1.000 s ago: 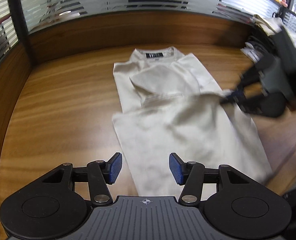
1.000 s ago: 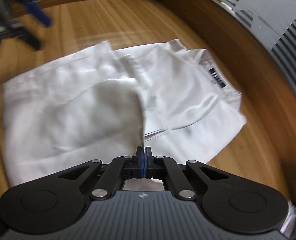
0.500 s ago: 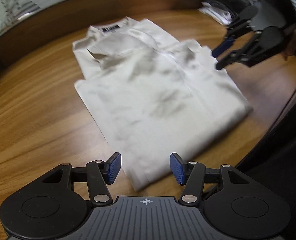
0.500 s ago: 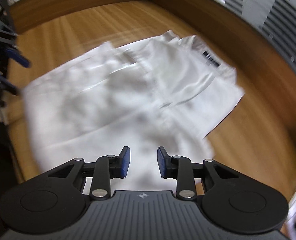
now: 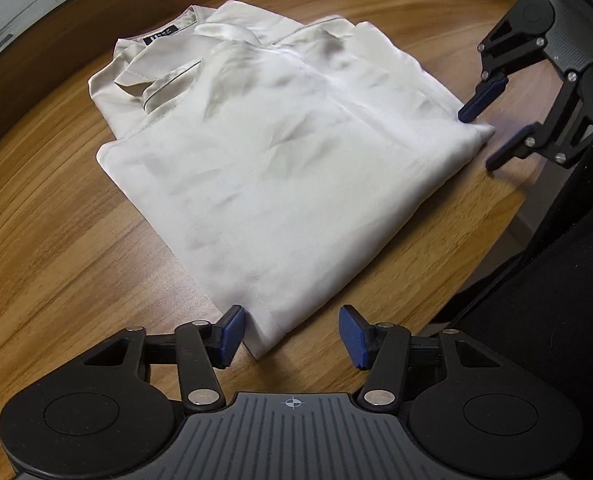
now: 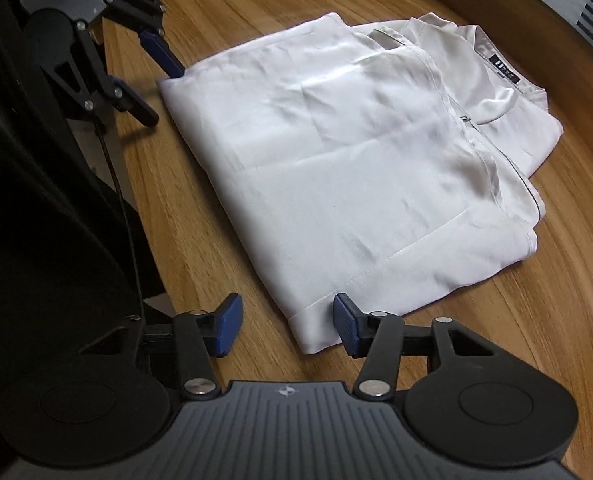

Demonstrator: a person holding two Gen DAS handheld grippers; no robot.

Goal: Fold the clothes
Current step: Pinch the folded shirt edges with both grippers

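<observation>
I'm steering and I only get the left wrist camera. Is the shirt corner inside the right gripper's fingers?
Observer: Yes. In the right wrist view the shirt's hem corner lies between the right gripper's pads. It isn't pinched, and the jaws are opening.
Operator: Is it in the middle?
Observer: No, it sits close to the pad on the picture's right.
Operator: How does my left gripper look from there?
Observer: The left gripper has its jaws closing astride the other near corner, with one blue finger at the shirt's edge.

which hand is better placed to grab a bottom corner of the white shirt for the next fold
Both, but likely left: the left tool straddles a corner of the white satin shirt, closing. The right tool also straddles its corner but is opening.
</observation>
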